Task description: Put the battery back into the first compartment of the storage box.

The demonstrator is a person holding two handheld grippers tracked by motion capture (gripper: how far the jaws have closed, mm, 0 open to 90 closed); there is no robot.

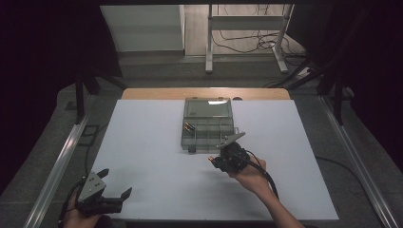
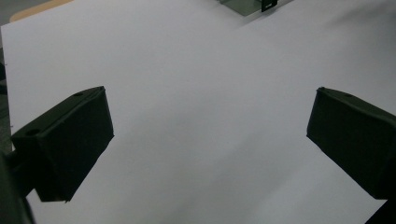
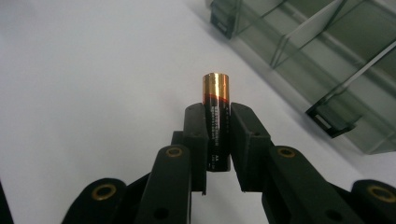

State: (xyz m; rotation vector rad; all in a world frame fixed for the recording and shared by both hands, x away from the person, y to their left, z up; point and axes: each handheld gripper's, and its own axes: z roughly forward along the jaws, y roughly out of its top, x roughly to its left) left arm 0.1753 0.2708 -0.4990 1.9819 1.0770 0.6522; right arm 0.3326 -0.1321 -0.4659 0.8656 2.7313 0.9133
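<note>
Right tool [image 3: 217,140]: battery [image 3: 215,116] pointing forward.

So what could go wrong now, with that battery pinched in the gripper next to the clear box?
1. The right hand-held gripper clamps the AA battery by its lower half only, copper end sticking out; a bump could tilt or drop it.
2. The clear compartment box has thin upright dividers; the battery might catch one and land in the wrong slot.
3. The box's front latch juts toward the gripper and could be knocked.

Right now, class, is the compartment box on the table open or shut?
Open. The compartment box has its lid folded back flat behind it, dividers exposed, with batteries lying in the far-left compartment.
</note>
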